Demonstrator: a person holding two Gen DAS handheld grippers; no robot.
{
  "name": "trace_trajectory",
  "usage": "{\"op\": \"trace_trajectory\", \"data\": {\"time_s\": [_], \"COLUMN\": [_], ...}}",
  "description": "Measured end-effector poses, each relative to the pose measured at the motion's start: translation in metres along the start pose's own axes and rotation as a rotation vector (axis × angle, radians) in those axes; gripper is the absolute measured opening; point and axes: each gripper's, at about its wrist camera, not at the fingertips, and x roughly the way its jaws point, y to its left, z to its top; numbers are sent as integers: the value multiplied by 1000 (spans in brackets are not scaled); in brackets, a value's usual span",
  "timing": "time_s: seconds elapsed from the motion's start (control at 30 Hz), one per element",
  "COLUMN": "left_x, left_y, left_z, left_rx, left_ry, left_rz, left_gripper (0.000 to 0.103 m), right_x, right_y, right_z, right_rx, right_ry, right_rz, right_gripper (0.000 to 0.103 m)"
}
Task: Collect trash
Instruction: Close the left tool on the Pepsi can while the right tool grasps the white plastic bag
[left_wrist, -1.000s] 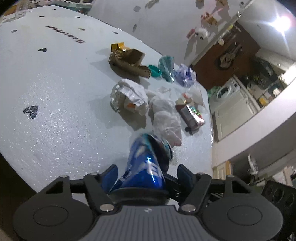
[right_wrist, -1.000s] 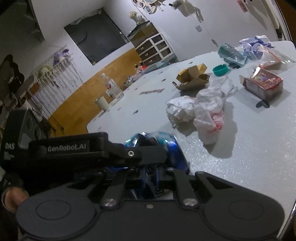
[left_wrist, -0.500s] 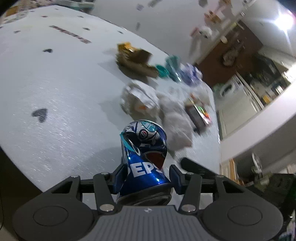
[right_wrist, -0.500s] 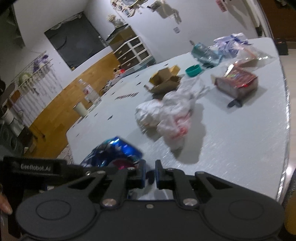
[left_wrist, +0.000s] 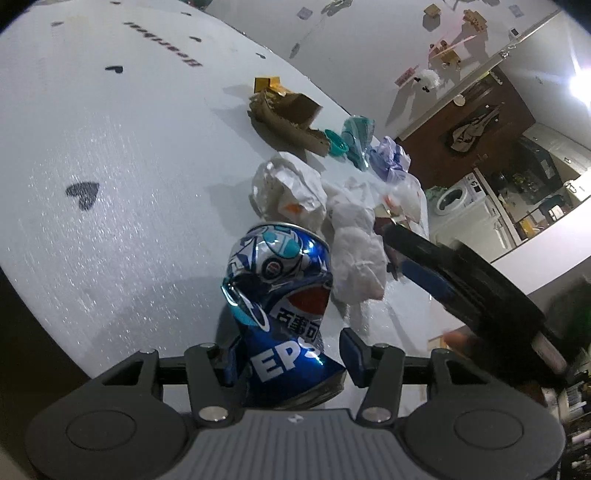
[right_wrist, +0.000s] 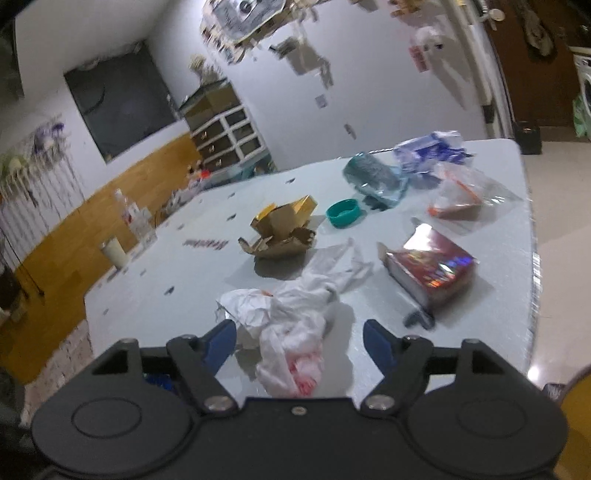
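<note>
Jaws opening: left gripper around dented can, right gripper spread over crumpled wrappers.

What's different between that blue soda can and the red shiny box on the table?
The blue soda can is dented and sits between the left gripper's opening fingers; the red shiny box lies flat on the table, untouched. The can is rounded metal, the box flat-sided with a glittery top. Both are glossy.

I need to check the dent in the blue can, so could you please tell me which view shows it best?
The left wrist view: the blue can fills the foreground, crumpled and upright between the fingers of the left tool. The right wrist view shows almost nothing of it, perhaps a blue sliver behind the tool's body.
</note>
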Motion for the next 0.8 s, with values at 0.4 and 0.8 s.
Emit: {"op": "trace_trajectory", "data": {"time_s": [0.4,0.8], "left_x": [-4,-7], "left_y": [8,17], "left_z": [-7,6], "left_rx": [-56,-127], "left_ry": [18,2], "left_rz": [-101,-82], "left_gripper": [56,65], "right_x": [37,-17], "right_y": [5,1], "right_z": [-9,-35], "right_rx": [-26,-2], "right_ry": [148,121], "right_rz": [-37,28], "right_gripper": [32,31]}}
